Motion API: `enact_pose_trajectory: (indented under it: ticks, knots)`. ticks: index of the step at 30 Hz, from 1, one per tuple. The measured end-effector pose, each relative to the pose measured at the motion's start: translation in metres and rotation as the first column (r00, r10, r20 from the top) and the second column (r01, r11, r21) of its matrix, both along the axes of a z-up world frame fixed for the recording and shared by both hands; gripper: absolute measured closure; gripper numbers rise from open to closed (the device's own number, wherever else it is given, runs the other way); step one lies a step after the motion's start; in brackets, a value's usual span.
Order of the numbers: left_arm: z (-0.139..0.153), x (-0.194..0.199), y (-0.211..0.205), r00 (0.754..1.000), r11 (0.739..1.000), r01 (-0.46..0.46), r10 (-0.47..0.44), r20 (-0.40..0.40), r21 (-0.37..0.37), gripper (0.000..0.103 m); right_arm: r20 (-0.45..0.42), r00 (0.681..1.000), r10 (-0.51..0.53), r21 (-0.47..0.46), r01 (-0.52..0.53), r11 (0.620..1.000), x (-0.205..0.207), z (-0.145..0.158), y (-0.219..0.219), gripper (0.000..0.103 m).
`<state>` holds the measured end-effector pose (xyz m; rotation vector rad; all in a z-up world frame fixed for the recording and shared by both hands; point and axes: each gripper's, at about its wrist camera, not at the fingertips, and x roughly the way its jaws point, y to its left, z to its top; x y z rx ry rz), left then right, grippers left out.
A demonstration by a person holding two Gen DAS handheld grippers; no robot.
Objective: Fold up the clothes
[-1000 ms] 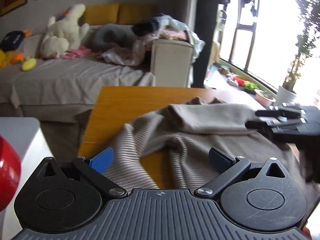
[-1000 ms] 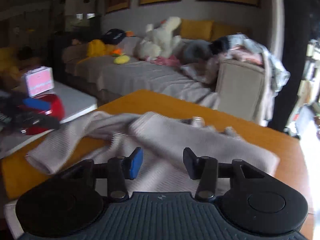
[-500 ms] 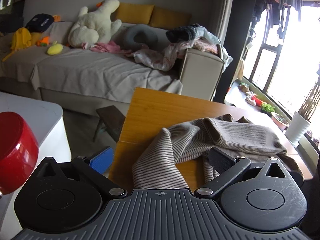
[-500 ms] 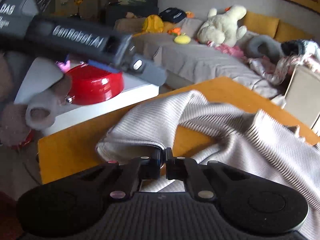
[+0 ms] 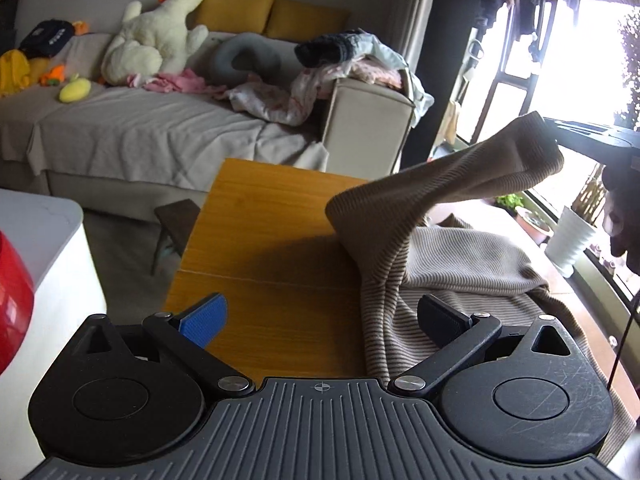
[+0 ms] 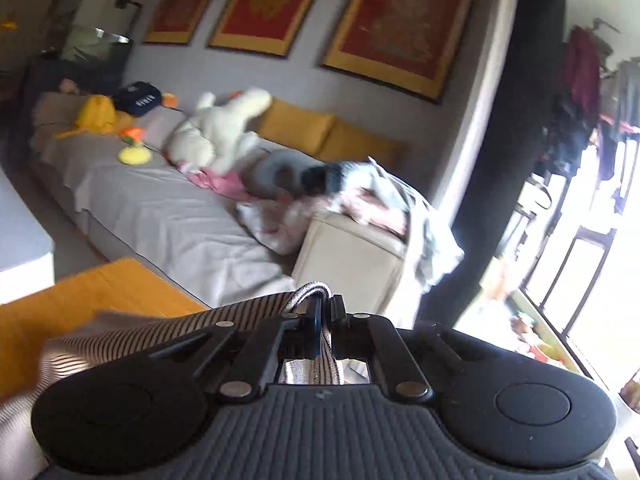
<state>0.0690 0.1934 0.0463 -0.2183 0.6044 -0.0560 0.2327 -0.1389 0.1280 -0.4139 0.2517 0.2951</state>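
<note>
Fabric of the striped sweater (image 6: 310,294) sits pinched between the closed fingers of our right gripper (image 6: 325,314), with a folded edge poking out past the tips. In the left wrist view we see this held end (image 5: 520,152) lifted clear of the wooden table (image 5: 264,216), while the remainder of the sweater lies heaped on the right part of the tabletop. Our left gripper (image 5: 322,318) hovers low over the table with its fingers spread wide and nothing pressed between them; the dark right finger (image 5: 438,318) stands over the striped cloth, the blue pad (image 5: 204,316) over bare wood. A sofa (image 5: 132,128) stands beyond the table.
</note>
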Motion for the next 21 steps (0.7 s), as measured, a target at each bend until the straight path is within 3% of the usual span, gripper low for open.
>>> enact_pose_trajectory:
  ticks: [8, 10, 12, 13, 17, 21]
  knots:
    - [-0.012, 0.014, -0.031, 0.997, 0.997, 0.064, -0.062, -0.052, 0.034, 0.000, -0.149, 0.983, -0.105, 0.003, 0.107, 0.994, -0.001, -0.056, -0.070, 0.098]
    - [-0.015, 0.017, -0.038, 0.995, 0.996, 0.075, -0.073, -0.066, 0.041, 0.000, -0.178, 0.976, -0.125, 0.006, 0.128, 0.992, -0.004, -0.064, -0.086, 0.089]
    - [-0.017, 0.020, -0.045, 0.993, 0.995, 0.090, -0.086, -0.078, 0.048, 0.000, -0.209, 0.968, -0.140, 0.019, 0.147, 0.989, -0.005, -0.070, -0.103, 0.068]
    - [-0.018, 0.021, -0.048, 0.992, 0.994, 0.097, -0.092, -0.082, 0.051, 0.000, -0.221, 0.964, -0.148, 0.030, 0.158, 0.987, -0.007, -0.072, -0.110, 0.064]
    - [-0.024, 0.025, -0.059, 0.988, 0.991, 0.126, -0.120, -0.093, 0.055, 0.000, -0.295, 0.947, -0.130, 0.211, 0.197, 0.957, -0.014, -0.070, -0.140, 0.045]
    - [-0.028, 0.037, -0.073, 0.983, 0.986, 0.155, -0.148, -0.111, 0.062, 0.000, -0.375, 0.926, -0.038, 0.419, 0.206, 0.884, -0.017, -0.072, -0.155, 0.042]
